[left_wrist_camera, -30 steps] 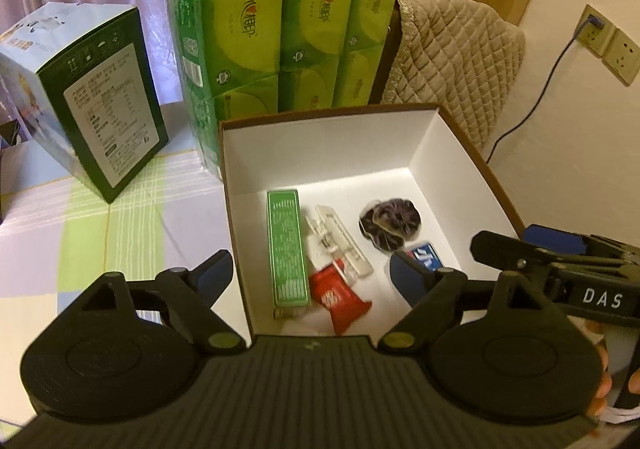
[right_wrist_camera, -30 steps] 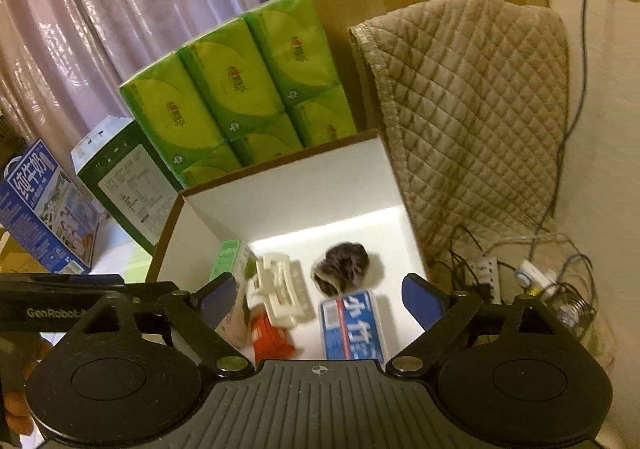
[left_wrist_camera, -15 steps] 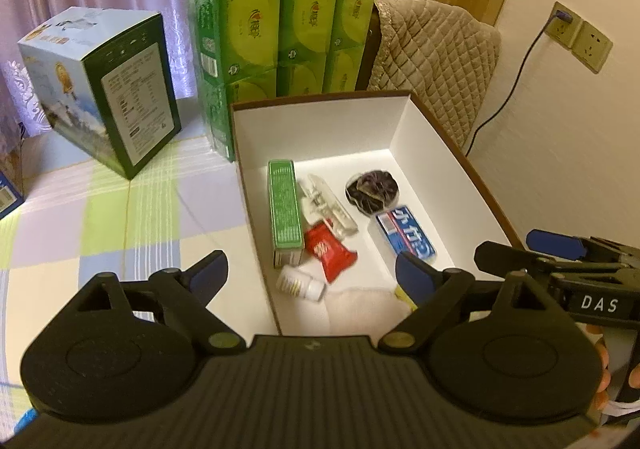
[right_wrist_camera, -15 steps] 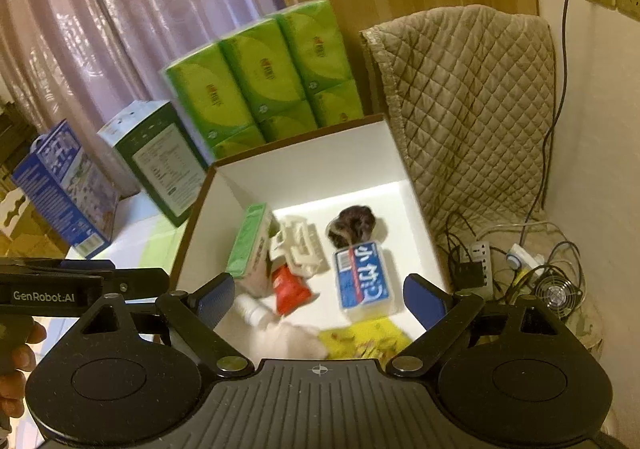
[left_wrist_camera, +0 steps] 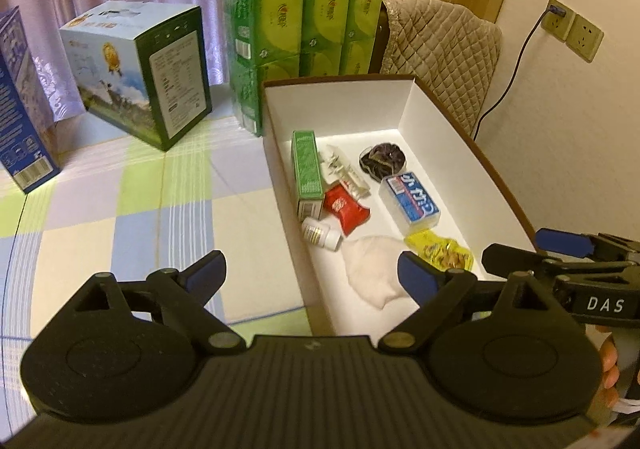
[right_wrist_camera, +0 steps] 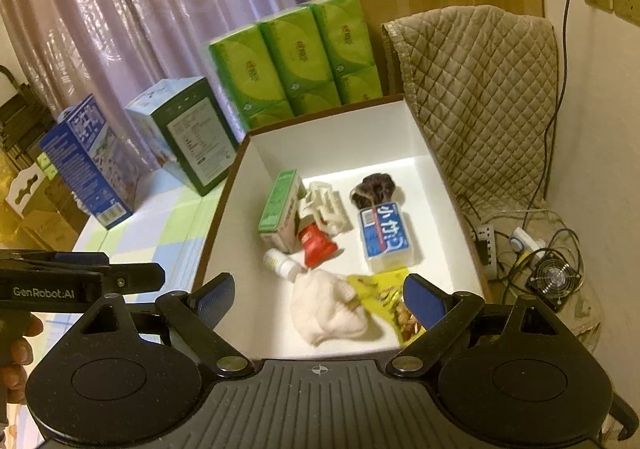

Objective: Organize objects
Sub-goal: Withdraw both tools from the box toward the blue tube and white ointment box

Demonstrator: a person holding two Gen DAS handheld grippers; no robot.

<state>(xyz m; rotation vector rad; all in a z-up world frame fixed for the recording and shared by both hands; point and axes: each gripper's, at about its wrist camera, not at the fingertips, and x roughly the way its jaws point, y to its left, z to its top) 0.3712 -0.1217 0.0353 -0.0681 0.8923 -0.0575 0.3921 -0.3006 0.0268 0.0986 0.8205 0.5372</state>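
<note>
Right gripper [right_wrist_camera: 318, 299], jaws wide and empty, poised directly above white cloth [right_wrist_camera: 326, 313] at box's [right_wrist_camera: 332, 117] near end; left gripper [left_wrist_camera: 310, 275] likewise spread, offset leftward.

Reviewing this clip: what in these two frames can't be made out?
- Near end of the box: both views, hidden by the grippers' bodies.
- White cloth: what lies under it is hidden, both views.
- Yellow packet: right wrist view, blurred, partly behind a gripper finger.
- Small bottle: label too small to read.
- Blue carton: left wrist view, cut off by the edge.
</note>
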